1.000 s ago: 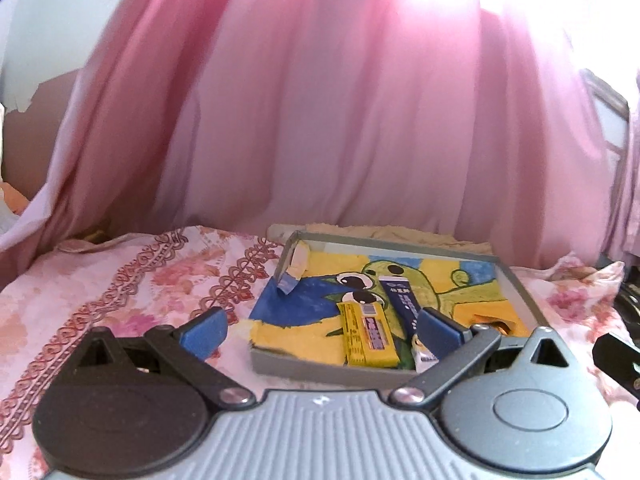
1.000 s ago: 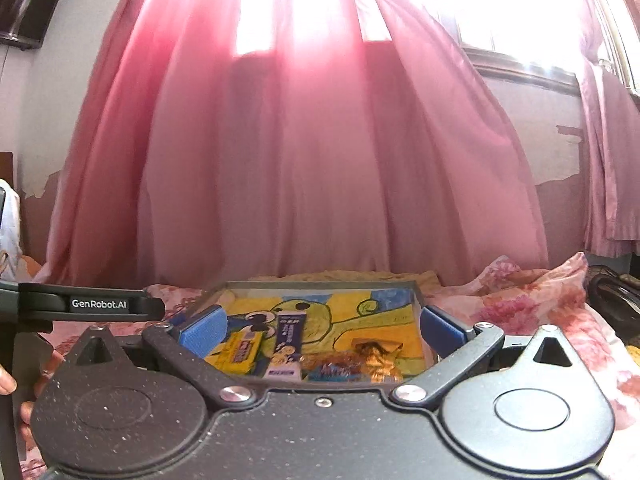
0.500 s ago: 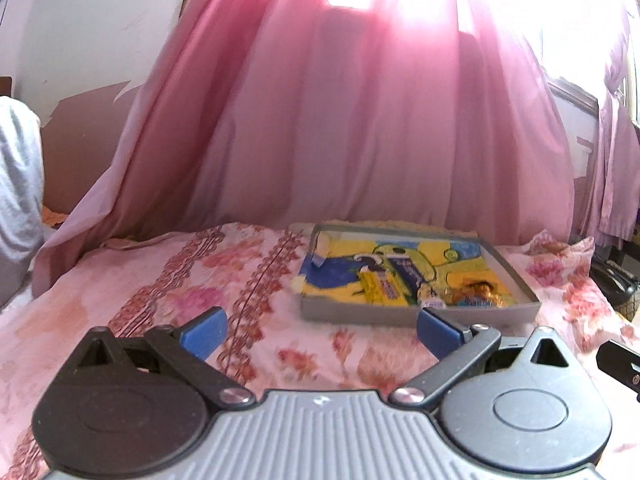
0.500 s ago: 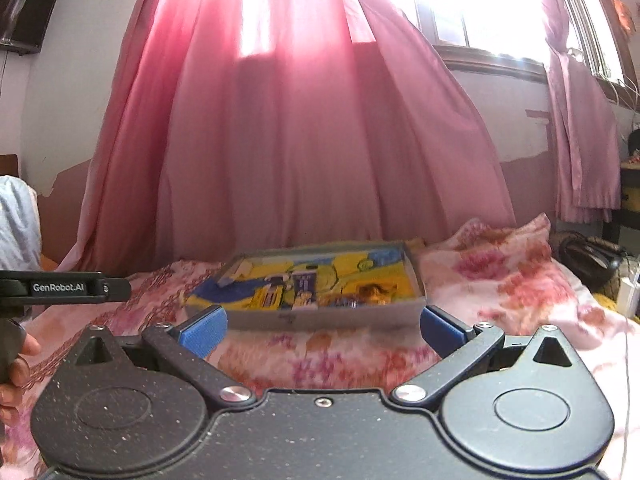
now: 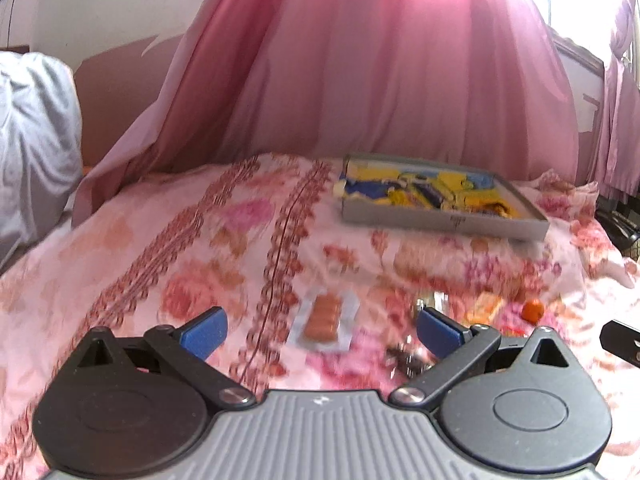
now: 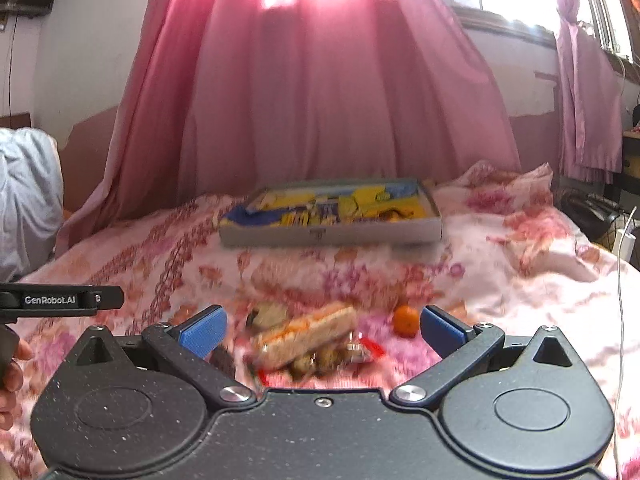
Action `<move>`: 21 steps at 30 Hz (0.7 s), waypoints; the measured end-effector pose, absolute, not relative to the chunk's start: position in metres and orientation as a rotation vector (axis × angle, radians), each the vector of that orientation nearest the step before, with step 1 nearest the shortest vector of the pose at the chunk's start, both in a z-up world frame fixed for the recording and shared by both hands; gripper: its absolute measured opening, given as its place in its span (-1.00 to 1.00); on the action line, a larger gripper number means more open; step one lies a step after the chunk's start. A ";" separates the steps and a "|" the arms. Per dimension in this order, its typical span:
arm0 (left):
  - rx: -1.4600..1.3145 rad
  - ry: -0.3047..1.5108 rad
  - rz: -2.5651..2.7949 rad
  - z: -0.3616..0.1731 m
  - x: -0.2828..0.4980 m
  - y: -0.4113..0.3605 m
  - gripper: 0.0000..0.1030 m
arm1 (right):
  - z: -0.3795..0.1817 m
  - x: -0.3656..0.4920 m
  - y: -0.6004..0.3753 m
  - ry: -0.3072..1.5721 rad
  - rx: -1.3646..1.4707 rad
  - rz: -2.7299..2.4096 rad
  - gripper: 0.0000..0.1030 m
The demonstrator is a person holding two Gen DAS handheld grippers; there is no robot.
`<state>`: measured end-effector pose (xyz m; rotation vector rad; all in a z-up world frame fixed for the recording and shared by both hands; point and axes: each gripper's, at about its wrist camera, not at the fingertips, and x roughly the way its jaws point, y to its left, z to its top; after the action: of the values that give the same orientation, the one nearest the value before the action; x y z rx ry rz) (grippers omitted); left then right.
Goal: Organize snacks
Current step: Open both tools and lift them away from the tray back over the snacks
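Observation:
A grey shallow box (image 5: 444, 220) (image 6: 328, 235) with a yellow and blue cartoon lining lies far back on the bed and holds several snack packets. My left gripper (image 5: 320, 330) is open and empty above a clear pack of brown biscuits (image 5: 323, 317). To its right lie small wrapped sweets (image 5: 486, 307) and a small orange fruit (image 5: 532, 310). My right gripper (image 6: 320, 326) is open and empty over a long sandwich-biscuit packet (image 6: 306, 334), with dark wrapped sweets (image 6: 316, 360) under it and the orange fruit (image 6: 406, 320) beside the right finger.
The floral pink bedspread (image 5: 200, 240) covers the bed. A pink curtain (image 6: 320, 100) hangs behind the box. A grey-white pillow or cloth (image 5: 32, 140) sits at the left. A hand (image 6: 10, 376) holds the other gripper's handle at the left edge. Dark items and a cable lie right.
Both grippers have pulled back from the box toward the near side of the bed. The loose snacks on the bedspread have come into view under them. Both stay open.

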<state>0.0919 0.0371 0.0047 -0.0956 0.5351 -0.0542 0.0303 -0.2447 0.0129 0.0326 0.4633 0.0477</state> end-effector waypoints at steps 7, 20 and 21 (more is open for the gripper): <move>-0.075 0.623 -0.064 -0.015 0.075 0.039 0.99 | -0.004 0.023 -0.241 0.560 0.033 0.043 0.99; -0.056 0.732 -0.049 -0.024 0.084 0.038 0.99 | -0.019 0.029 -0.233 0.643 0.036 0.078 0.99; -0.052 0.742 -0.048 -0.024 0.088 0.039 0.99 | -0.020 0.030 -0.233 0.648 0.037 0.081 0.99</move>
<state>0.0876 0.0387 -0.0242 -0.0521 0.7422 -0.0483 0.0304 -0.2327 -0.0198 0.0367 0.6479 0.0806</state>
